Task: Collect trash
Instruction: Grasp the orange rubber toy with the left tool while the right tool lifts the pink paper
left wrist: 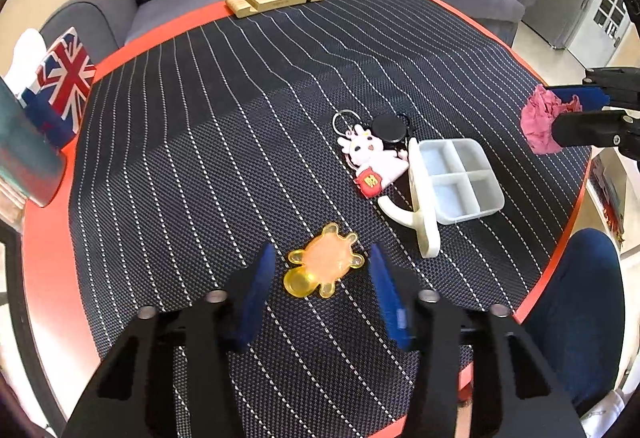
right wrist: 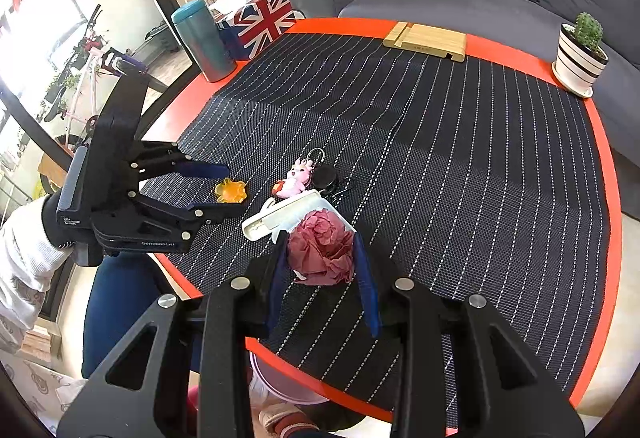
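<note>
Pink crumpled paper (right wrist: 322, 252), a rounded wad with no clear long axis, sits clamped between the right gripper (right wrist: 324, 270) fingers above the table's near edge (right wrist: 320, 382). Left gripper (left wrist: 322, 270) is spread wide, holding nothing, either side of an orange toy (left wrist: 326, 266). Beyond lie a white box (left wrist: 460, 177) and keychain (left wrist: 372, 157).

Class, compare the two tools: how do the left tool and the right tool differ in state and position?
The left tool is open and empty; the right tool is shut on the crumpled pink paper. The left tool brackets the orange turtle toy on the mat; the right tool sits near the table edge. Both have blue fingers.
</note>
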The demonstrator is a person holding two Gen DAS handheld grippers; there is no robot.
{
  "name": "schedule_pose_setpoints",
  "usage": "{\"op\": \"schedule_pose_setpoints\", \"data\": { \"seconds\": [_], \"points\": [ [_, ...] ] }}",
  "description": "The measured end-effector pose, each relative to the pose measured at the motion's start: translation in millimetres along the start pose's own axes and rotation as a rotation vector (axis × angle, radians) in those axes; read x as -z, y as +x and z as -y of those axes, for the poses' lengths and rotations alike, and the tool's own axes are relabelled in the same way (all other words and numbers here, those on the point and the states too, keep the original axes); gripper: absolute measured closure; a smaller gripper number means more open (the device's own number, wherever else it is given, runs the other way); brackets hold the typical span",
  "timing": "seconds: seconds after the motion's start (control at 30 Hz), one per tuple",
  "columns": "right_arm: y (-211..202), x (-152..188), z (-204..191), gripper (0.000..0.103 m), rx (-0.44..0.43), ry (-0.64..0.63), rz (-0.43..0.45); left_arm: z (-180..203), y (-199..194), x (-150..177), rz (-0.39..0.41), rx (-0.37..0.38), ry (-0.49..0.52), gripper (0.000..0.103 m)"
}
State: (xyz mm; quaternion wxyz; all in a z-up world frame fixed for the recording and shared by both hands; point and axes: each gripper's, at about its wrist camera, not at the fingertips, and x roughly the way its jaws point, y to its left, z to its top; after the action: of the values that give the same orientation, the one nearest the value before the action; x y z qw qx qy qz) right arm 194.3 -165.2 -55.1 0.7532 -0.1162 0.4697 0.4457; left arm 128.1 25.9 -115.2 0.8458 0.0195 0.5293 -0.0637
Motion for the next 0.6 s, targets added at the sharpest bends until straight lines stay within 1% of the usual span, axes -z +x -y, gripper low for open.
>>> {"op": "schedule_pose_setpoints", "data": {
  "seconds": [0.03, 0.33, 0.6],
  "points": [
    [0, 0, 0, 0.071, 0.000, 0.001, 0.000, 0, 1, 0, -0.003, 0.001, 0.001, 0.064],
    [6, 2, 0, 0.071, 0.005, 0.003, 0.000, -1, -3, 0, 0.021, 0.008, -0.025, 0.066],
    [0, 4, -2, 0.071, 0.015, 0.008, 0.019, 1, -25, 1, 0.077, 0.004, -0.049, 0.067]
  ]
}}
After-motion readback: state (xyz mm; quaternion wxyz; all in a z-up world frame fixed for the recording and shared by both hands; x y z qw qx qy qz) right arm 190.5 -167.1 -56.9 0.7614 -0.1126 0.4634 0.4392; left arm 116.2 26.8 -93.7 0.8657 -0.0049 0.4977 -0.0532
